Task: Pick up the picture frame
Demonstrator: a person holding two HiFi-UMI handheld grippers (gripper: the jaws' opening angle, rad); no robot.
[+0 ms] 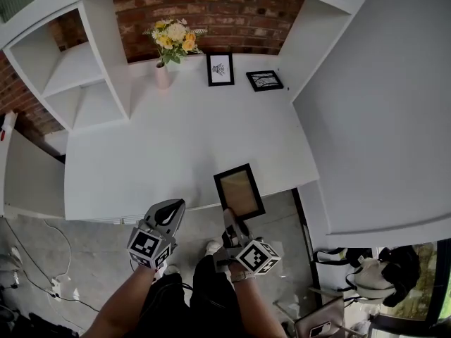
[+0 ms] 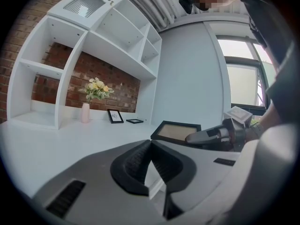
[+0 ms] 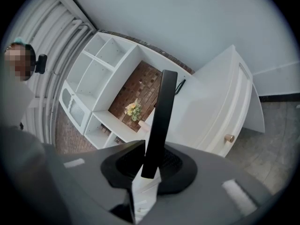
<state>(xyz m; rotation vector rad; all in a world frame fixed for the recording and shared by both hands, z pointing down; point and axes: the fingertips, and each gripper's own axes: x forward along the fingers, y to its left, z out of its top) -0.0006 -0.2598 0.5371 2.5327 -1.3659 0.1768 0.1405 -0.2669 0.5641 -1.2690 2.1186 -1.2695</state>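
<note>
Head view, picture frame: The dark-edged picture frame [image 1: 239, 191] lies at the front edge of the white tabletop [image 1: 176, 146], its near end jutting past the edge toward the person.
Head view, right tongs: The right tongs [image 1: 230, 217] meet the frame at its near short side.
Head view, left tongs: The left tongs [image 1: 173, 213] hover just off the tabletop's front edge, beside the frame but apart from it.
Head view, background: A vase [image 1: 163, 74] of flowers and two small frames [image 1: 220, 69] stand well back by the brick wall.
Left gripper view, tongs: The tips are drawn together with nothing between them.
Left gripper view, frame: It shows ahead, roughly level, with the right tongs on its near side.
Right gripper view, tongs: They are clamped on the frame's rim, which rises edge-on as a dark bar [image 3: 159, 121].
Step in hand, judged: The grip looks made and the lift is under way or about to begin.
Doing it well: A one-ended hold on a long flat frame invites sagging or twisting, so firm pressure, a straight rise and a level wrist would serve best. The free left tongs could steady the far end.
Hard to make out: No view shows whether the frame's far end rests on the tabletop or clears it.
Hidden: The tongs' depth of bite on the rim, the frame's underside and its back stand.
</note>
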